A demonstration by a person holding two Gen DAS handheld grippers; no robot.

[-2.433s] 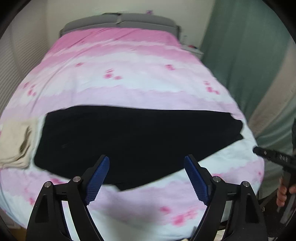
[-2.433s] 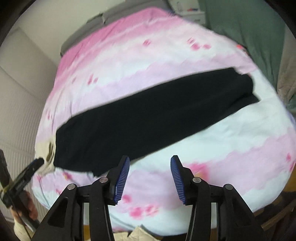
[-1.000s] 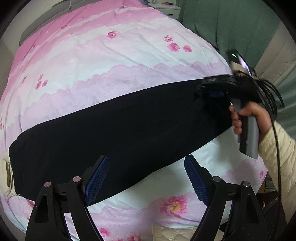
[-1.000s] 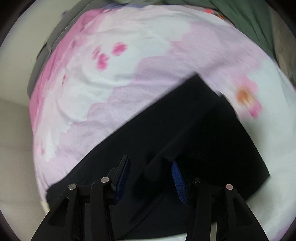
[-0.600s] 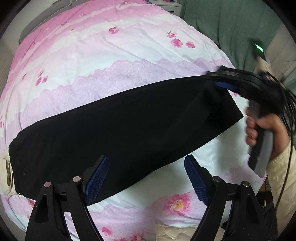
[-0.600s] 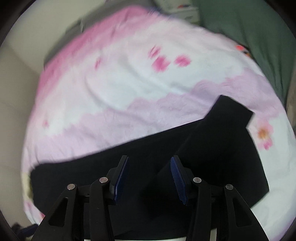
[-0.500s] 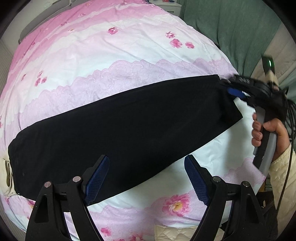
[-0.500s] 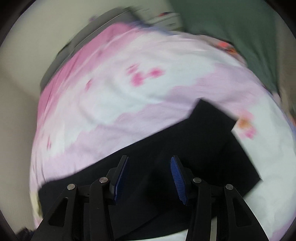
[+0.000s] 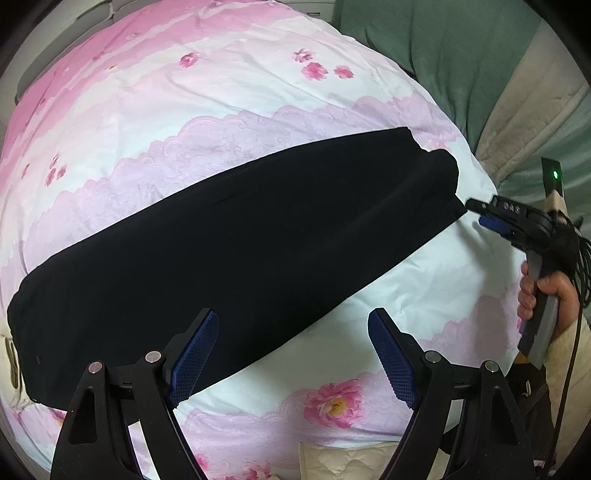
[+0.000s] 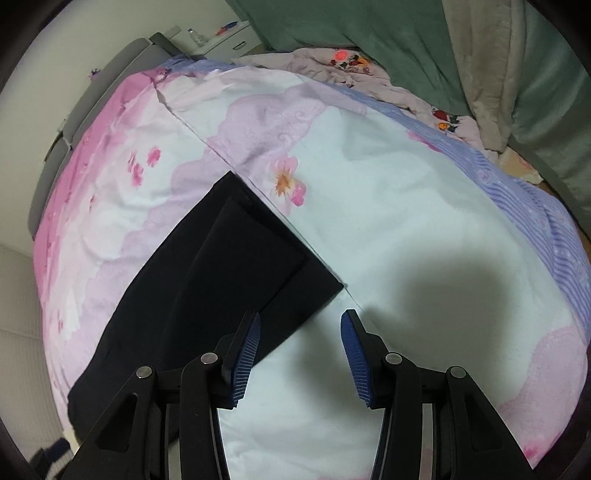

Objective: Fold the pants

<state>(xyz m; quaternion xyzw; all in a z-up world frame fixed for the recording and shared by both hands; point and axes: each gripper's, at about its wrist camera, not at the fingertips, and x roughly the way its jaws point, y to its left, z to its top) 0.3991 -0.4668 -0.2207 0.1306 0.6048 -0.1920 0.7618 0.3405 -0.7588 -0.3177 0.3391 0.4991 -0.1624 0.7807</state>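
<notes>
Both wrist cams look steeply down, close over bed (image 9: pixel 332 110); share pants (image 9: pixel 240 240) hem end.

The right claw (image 10: pixel 299 350) hangs over the bed (image 10: pixel 406 229), its blue pads apart with nothing between them. The black pants (image 10: pixel 229 266) lie flat on the pink-and-white floral cover, one layer folded over another, their squared end near the claw's left pad. A dark shadow falls on the cover right of the claw. A green curtain (image 10: pixel 351 26) hangs behind the bed.
</notes>
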